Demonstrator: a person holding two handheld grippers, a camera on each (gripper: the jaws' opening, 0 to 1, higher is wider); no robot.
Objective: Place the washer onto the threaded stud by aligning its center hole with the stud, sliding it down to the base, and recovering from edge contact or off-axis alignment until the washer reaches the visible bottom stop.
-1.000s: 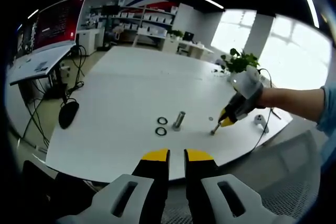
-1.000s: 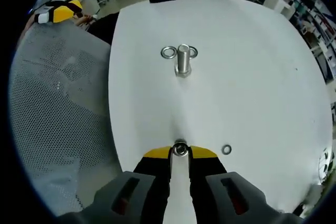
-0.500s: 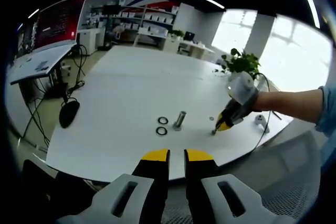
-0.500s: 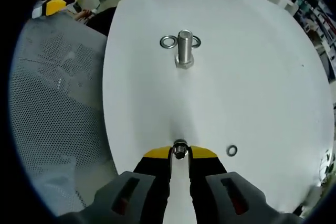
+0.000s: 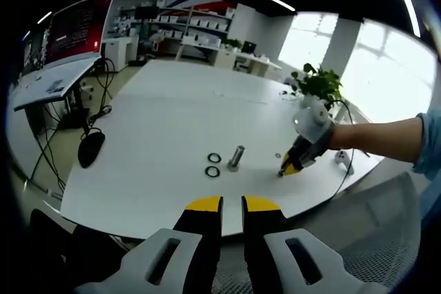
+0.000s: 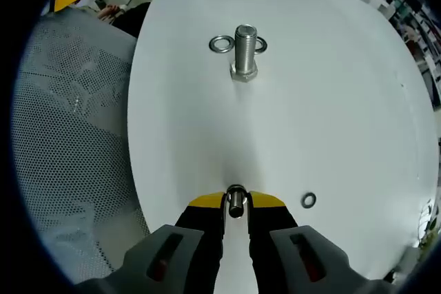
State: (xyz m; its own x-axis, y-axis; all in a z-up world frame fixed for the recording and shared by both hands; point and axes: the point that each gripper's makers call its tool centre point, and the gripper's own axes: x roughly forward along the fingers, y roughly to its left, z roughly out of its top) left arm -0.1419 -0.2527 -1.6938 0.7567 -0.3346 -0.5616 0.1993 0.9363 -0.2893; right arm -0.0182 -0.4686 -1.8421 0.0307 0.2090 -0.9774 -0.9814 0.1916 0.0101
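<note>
1. Pinching a washer (image 6: 236, 202) on edge between its yellow-tipped fingers, the right gripper (image 6: 236, 204) is held just above the white desk (image 6: 331, 101).
2. Farther along the desk, in the right gripper view, the threaded stud (image 6: 245, 51) stands upright on its hex base, well apart from the held washer.
3. Two more washers lie flat beside the stud: one washer at its left (image 6: 220, 44), and another (image 6: 261, 45) partly hidden behind it on the right.
4. A fourth, small washer (image 6: 308, 200) lies flat on the desk just right of the right gripper's fingers.
5. In the left gripper view, the left gripper (image 5: 231, 206) hangs near the desk's close edge, its fingers nearly together with a narrow gap and nothing between them.
6. That view also shows the stud (image 5: 235, 158) with two washers (image 5: 213, 164) to its left, and the right gripper (image 5: 289, 165) low over the desk to its right, held by a person's hand (image 5: 337, 138).
</note>
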